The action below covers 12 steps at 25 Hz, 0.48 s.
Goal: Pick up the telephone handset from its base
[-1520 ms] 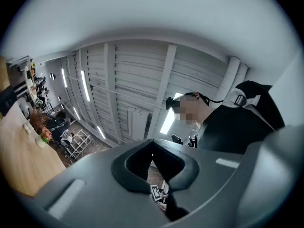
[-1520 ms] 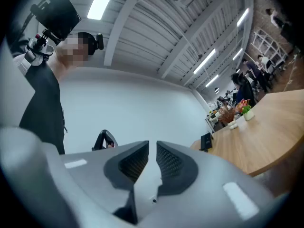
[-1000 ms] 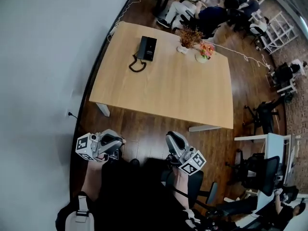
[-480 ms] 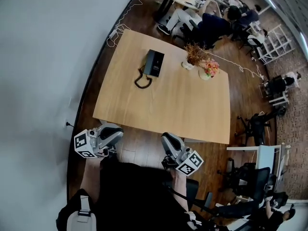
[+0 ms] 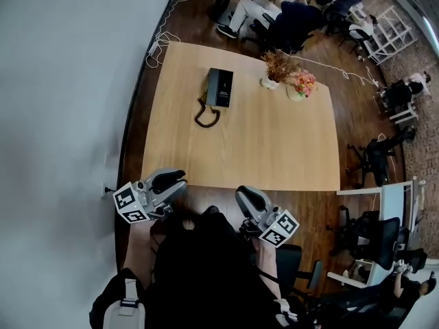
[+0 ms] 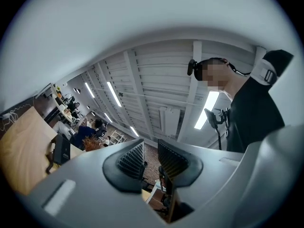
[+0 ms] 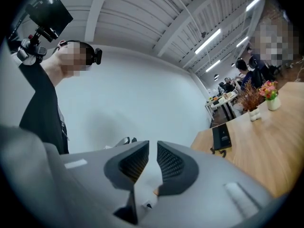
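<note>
Wooden table [image 5: 260, 146], one; telephone [image 5: 219, 87], one

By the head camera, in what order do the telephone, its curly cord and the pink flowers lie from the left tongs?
1. Curly cord, left side.
2. Telephone, just behind it.
3. Pink flowers, far right.
The left tongs have just been opening, nothing between them.

White wall [image 5: 62, 115] on my left, dark wood floor [image 5: 357, 122] round the light wood table [image 5: 260, 142]. Office chairs [image 5: 370, 235] + white desk [image 5: 389, 211] on the right. Ribbed ceiling [image 6: 156, 80] w/ strip lights [image 6: 113, 93].
</note>
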{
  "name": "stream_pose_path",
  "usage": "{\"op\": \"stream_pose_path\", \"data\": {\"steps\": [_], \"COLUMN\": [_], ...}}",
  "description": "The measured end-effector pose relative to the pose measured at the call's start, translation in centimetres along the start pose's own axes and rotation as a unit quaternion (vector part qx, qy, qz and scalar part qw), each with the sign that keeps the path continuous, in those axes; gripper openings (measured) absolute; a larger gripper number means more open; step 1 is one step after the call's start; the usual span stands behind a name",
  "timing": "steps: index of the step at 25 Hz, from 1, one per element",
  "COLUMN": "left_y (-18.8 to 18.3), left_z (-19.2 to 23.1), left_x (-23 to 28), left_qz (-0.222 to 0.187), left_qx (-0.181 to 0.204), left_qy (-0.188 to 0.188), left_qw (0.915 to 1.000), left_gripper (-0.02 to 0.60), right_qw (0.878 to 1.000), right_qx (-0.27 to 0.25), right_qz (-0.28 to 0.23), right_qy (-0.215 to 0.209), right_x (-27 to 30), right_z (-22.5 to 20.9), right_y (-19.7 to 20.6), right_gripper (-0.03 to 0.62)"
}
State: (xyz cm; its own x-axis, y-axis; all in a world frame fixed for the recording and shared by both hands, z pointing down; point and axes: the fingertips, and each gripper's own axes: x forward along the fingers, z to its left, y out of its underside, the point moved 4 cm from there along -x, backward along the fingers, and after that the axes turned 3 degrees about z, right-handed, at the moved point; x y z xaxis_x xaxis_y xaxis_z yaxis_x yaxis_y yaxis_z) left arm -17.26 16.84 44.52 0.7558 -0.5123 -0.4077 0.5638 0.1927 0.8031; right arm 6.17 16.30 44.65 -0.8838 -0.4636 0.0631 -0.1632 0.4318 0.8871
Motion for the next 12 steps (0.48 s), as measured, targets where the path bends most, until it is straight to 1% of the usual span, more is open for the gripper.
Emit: {"op": "stream_pose_path", "data": {"steps": [3,4,6,8,10,12], "left_y": [0.8,0.9,1.1,1.2,1.7,2.2], "left_z": [1.0,1.2,2.0,3.2,4.4,5.6], "left_x": [0.9,1.1,1.4,2.0,3.1,5.1], "left_qz": [0.01,0.007,0.0,0.0,0.01,0.028], "left_qx": [0.003,0.001,-0.002,0.002,0.008,0.016], "left_qy": [-0.005,-0.005,-0.013,-0.04,-0.085,-0.127], "left_qw": [0.9999,1.0,0.9999,0.9992,0.9963,0.9914], "left_gripper": [0.075,0.075,0.054,0.054,0.054,0.064], "right_qw": [1.0,1.0,0.999,0.998,0.997,0.996], "right_qx": [0.003,0.006,0.011,0.017,0.022,0.022], "right_qz": [-0.001,0.001,0.004,0.005,0.005,0.0], "right_qy": [-0.01,-0.016,-0.035,-0.057,-0.076,-0.091], "right_x": [0.7,1.0,2.1,3.2,3.7,3.8], "right_z": [-1.9,-2.7,-4.4,-6.4,-8.5,-10.8], "right_y": [-0.1,-0.1,-0.1,-0.5,-1.4,-3.0], "right_gripper": [0.046,0.046,0.046,0.046,0.046,0.046]}}
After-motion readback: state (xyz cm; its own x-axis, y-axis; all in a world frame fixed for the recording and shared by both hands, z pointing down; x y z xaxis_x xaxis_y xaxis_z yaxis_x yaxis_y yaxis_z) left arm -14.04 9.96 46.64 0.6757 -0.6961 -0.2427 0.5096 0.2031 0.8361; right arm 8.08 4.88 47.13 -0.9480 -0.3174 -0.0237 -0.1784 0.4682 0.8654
